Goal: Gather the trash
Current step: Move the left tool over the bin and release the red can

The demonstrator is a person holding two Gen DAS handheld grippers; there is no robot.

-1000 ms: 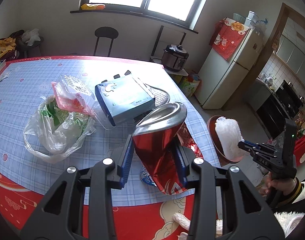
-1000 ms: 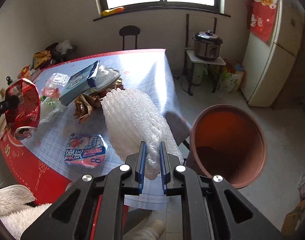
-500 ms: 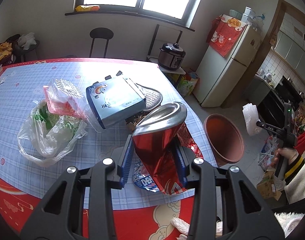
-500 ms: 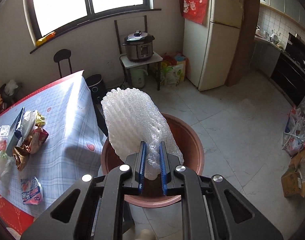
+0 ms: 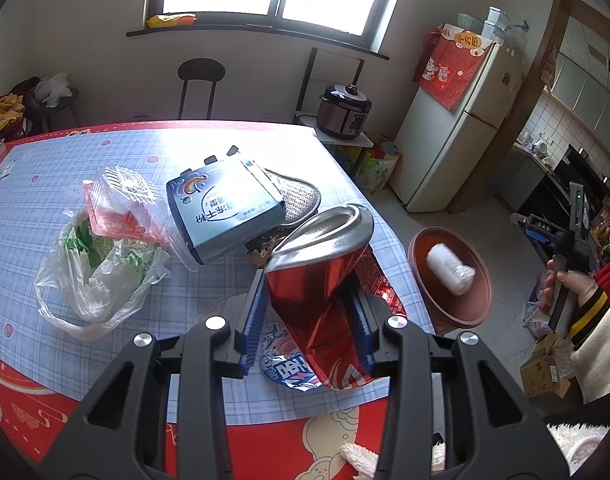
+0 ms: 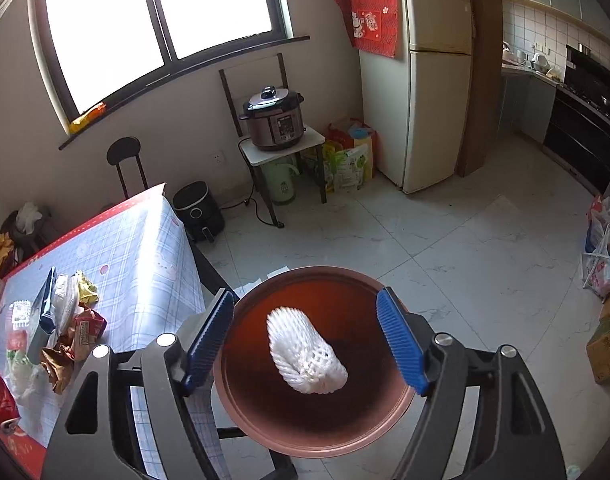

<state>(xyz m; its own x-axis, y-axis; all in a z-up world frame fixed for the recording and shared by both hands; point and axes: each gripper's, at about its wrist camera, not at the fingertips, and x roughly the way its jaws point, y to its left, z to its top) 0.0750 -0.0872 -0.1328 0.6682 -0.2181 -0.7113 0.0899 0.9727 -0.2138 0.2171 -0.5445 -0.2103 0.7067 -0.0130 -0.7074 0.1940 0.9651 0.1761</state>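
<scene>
Two grippers worked over one cluttered table [image 5: 117,144], its blue checked cloth edged in red. Beside the table's near corner, on the tiled floor, stood the round brown bin [image 6: 389,412], seen from above in the right wrist view. On the cloth, from big to small, lay a crumpled clear plastic bag [image 5: 93,280] with green scraps inside, a blue-grey carton [image 5: 225,208] tilted against the pile, a clear clamshell box [image 5: 121,204] with red contents, and a flat blue and white wrapper [image 5: 289,368] under the left gripper.

Inside the bin was the white foam net sleeve [image 6: 305,352], an oblong piece free of both pads; whether it had reached the bottom could not be told. Its long axis ran diagonally in the right wrist view, from upper left to lower right, the wider end toward the lower right.

The right gripper [image 6: 313,344] pointed down at the bin's mouth, its jaws opening and already spread to either side of the rim, with nothing pressed between the blue pads. From the left wrist view it showed at the right edge, in a hand [image 5: 565,284] with a striped cuff.

The left gripper [image 5: 309,320] was clamped on a crushed red can [image 5: 317,276]. The can's long axis ran along the fingers, its dented silver end pointing up and away, tilted toward the bin.
</scene>
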